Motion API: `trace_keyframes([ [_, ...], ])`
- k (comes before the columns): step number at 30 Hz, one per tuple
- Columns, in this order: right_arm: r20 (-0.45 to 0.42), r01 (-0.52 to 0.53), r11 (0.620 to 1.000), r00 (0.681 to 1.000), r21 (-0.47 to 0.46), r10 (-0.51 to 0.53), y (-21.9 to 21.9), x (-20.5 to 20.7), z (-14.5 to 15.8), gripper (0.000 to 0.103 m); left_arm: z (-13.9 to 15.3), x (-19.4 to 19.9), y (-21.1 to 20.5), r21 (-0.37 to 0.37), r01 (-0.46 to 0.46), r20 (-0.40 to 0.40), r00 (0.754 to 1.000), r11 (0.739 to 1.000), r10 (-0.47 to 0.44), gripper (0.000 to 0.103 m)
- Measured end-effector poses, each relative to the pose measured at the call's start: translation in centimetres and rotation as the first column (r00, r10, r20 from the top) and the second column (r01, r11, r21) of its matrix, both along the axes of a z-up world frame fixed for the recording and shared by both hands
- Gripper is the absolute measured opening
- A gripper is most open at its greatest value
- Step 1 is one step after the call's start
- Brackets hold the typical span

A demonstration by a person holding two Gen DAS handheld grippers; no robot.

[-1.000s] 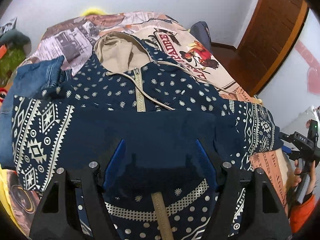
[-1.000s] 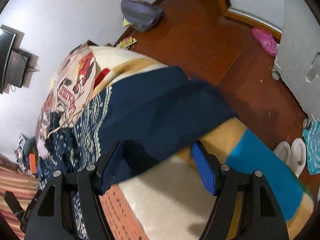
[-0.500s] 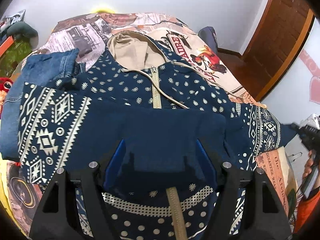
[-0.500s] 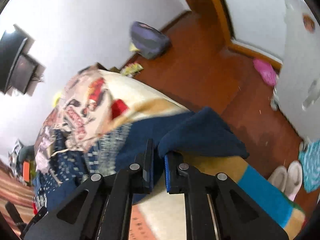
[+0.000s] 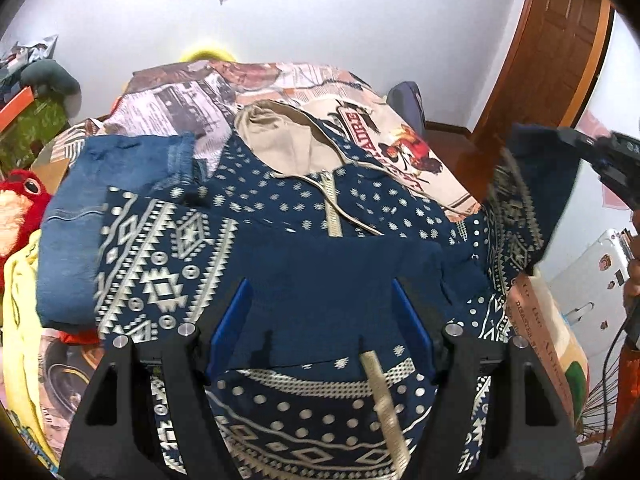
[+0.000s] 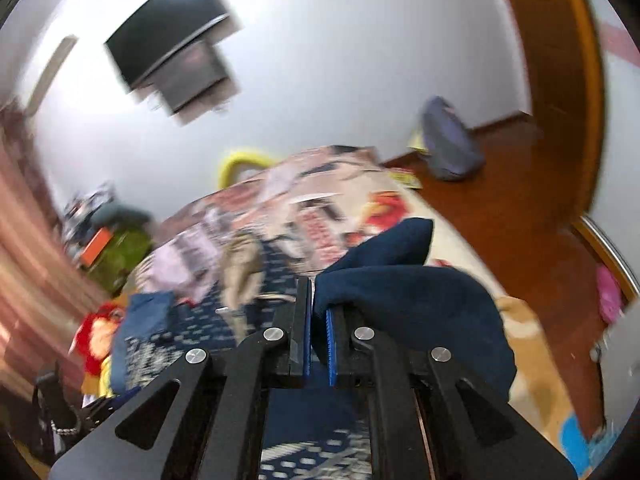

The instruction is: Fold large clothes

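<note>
1. Left wrist view: the hoodie (image 5: 280, 216) lies face up on the bed (image 5: 280, 80), zip up the middle, tan hood (image 5: 276, 140) toward the far wall. One patterned sleeve (image 5: 160, 264) is already laid across the chest. The left hand-held gripper (image 5: 320, 316) stands wide above the dark fold at the waist, nothing between its pads. Folded jeans (image 5: 112, 200) lie touching the hoodie's far-left shoulder, and a red plush toy (image 5: 20, 200) sits at the bed's left edge

2. Same view, far right: the other sleeve (image 5: 520, 200) hangs lifted off the bed from the right hand-held gripper (image 5: 600, 160), blurred

3. Right wrist view: the right hand-held gripper (image 6: 318, 328) is clamped narrow on the plain navy cuff (image 6: 400, 280) of that sleeve; the picture is smeared

4. To do this fold well, I would carry the cuff low and straight across the chest so the sleeve lands flat over the first one. The left hand-held gripper could press on the body near the shoulder seam, so the hoodie does not drag sideways. Release only once the cloth lies without a twist
</note>
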State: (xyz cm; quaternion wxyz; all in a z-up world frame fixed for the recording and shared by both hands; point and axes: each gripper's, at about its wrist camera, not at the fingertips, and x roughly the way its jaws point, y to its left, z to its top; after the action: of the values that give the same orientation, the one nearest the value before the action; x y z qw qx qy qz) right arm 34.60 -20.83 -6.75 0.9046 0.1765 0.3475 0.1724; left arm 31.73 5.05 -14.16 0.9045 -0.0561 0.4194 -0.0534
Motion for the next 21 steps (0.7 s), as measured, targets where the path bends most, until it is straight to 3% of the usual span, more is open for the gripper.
trace_keyframes([
  [3, -0.021, -0.111, 0.994, 0.994, -0.019, 0.11, 4.6, 0.3, -1.0, 0.005, 0.3, -0.8, 1.4, 0.009, -0.011, 0.008, 1.0, 1.0, 0.011, 0.07],
  [8, -0.171, -0.273, 0.962, 0.949, -0.023, 0.266, 10.6, 0.3, -6.5, 0.005, 0.0, -1.8, 3.5, 0.029, -0.037, 0.002, 0.999, 0.999, 0.037, 0.07],
  [12, -0.322, -0.362, 0.932, 0.885, -0.021, 0.337, 13.6, -0.2, -11.9, 0.005, -0.8, -2.6, 4.6, 0.034, -0.055, -0.024, 0.998, 0.998, 0.056, 0.07],
  [16, -0.438, -0.452, 0.891, 0.809, -0.037, 0.392, 15.8, -1.0, -15.5, 0.01, -1.5, -2.9, 4.8, 0.046, -0.06, -0.047, 0.997, 0.997, 0.062, 0.07],
  [21, -0.498, -0.485, 0.874, 0.764, -0.024, 0.411, 15.5, -2.0, -15.9, 0.015, -1.6, -2.8, 3.9, 0.077, -0.043, -0.059, 0.997, 0.996, 0.048, 0.07],
])
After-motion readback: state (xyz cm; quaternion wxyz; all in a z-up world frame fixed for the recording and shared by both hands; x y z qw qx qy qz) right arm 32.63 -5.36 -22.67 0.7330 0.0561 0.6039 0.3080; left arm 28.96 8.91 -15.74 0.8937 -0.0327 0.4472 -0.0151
